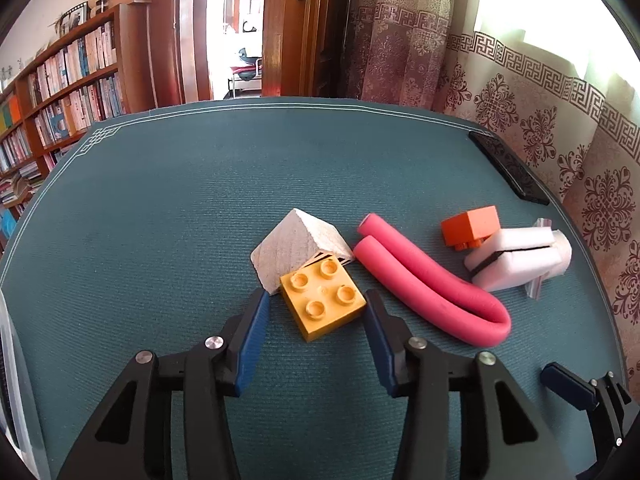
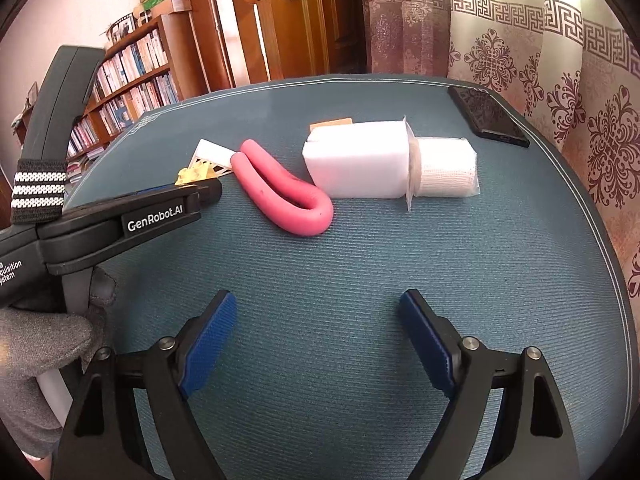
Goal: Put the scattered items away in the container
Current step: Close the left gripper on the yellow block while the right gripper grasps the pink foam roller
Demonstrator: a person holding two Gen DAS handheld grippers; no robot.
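Observation:
A yellow four-stud brick [image 1: 323,300] lies on the teal mat [image 1: 200,200], leaning against a pale wedge-shaped block [image 1: 296,248]. My left gripper [image 1: 316,298] is open, with one finger on each side of the brick and small gaps showing. To its right lie a bent pink foam tube [image 1: 432,288], an orange brick [image 1: 472,226] and a white foam pack [image 1: 520,258]. My right gripper [image 2: 318,296] is open over bare mat, short of the pink tube [image 2: 288,192] and the white foam pack [image 2: 360,164] with its gauze roll [image 2: 444,172]. No container is clearly in view.
A black phone [image 1: 508,168] lies at the mat's far right edge. A bookshelf [image 1: 60,92] and a wooden door [image 1: 304,28] stand behind, with a curtain [image 1: 560,120] on the right. A gloved hand [image 2: 40,340] holds the left gripper's handle.

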